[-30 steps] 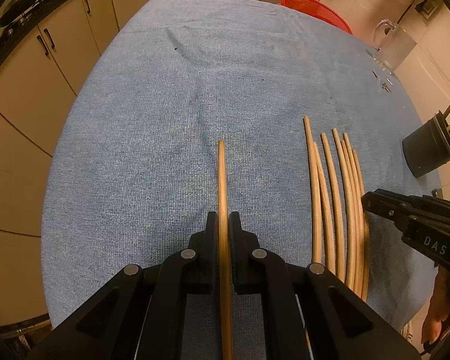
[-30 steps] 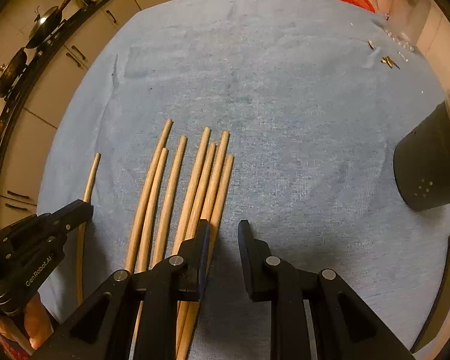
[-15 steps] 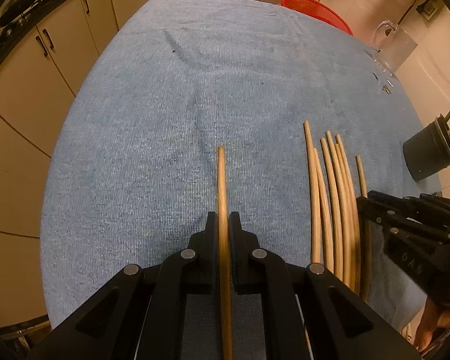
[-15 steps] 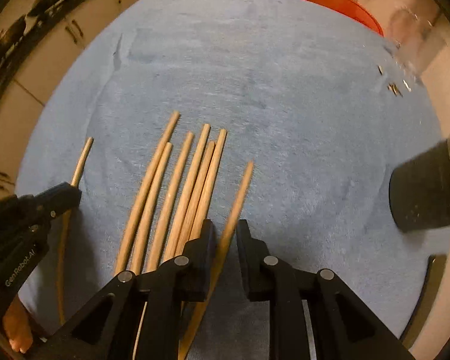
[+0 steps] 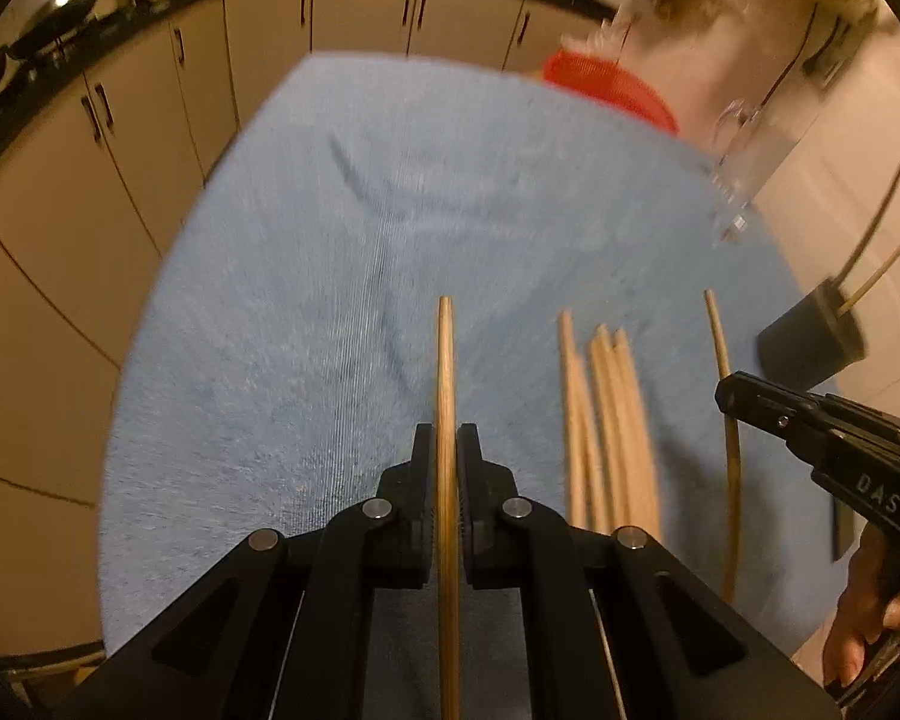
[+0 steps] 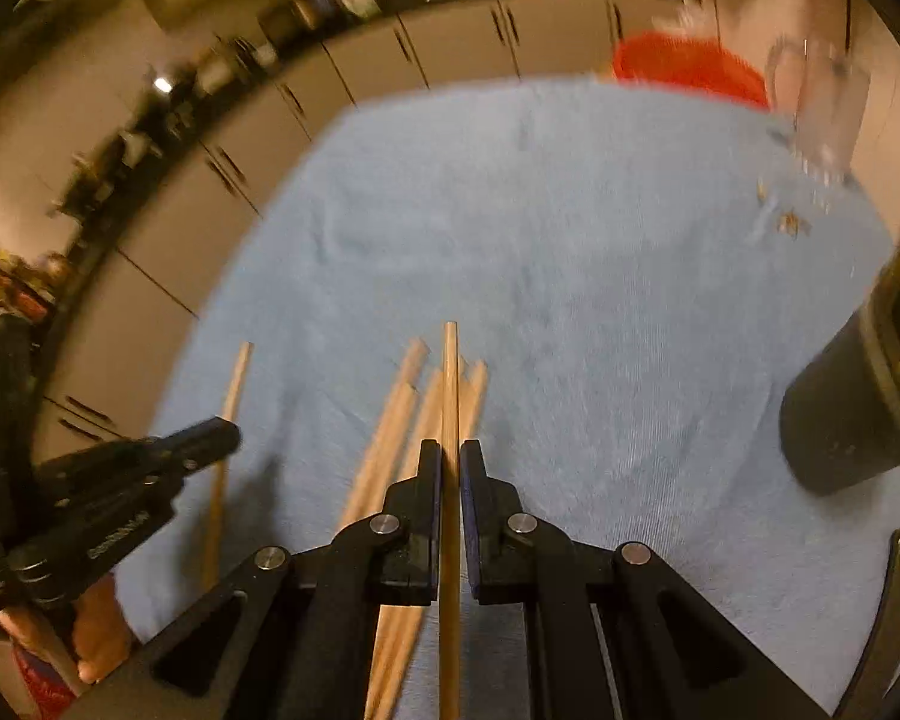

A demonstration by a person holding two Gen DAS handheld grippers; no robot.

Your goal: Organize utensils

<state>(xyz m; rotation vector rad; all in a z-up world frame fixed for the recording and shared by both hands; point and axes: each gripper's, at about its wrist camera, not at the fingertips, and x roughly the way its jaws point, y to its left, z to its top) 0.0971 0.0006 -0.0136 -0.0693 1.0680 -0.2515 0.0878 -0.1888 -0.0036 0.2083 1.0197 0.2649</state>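
Observation:
On the blue cloth (image 5: 306, 312) lies a loose pile of wooden chopsticks (image 5: 606, 420), which the right wrist view shows as chopsticks (image 6: 390, 438) just left of my right gripper. My left gripper (image 5: 446, 438) is shut on a single chopstick (image 5: 446, 360) that points straight ahead. My right gripper (image 6: 450, 456) is shut on another chopstick (image 6: 450, 372), held above the pile. Each gripper shows in the other's view: the right gripper (image 5: 744, 396) with its stick (image 5: 720, 348), the left gripper (image 6: 216, 435) with its stick (image 6: 237, 378). A black holder (image 6: 852, 420) stands at the right with chopsticks inside.
A red basket (image 5: 612, 90) and a clear glass jug (image 5: 744, 162) stand at the cloth's far right. Small loose bits (image 6: 786, 222) lie near the jug. Cabinets (image 5: 120, 138) run along the left and back. A hand (image 5: 870, 618) grips the right tool.
My right gripper closed on the rightmost chopstick of the pile and lifted it. Both grippers rose and tipped upward, so more of the room shows. The left stick stayed clamped.

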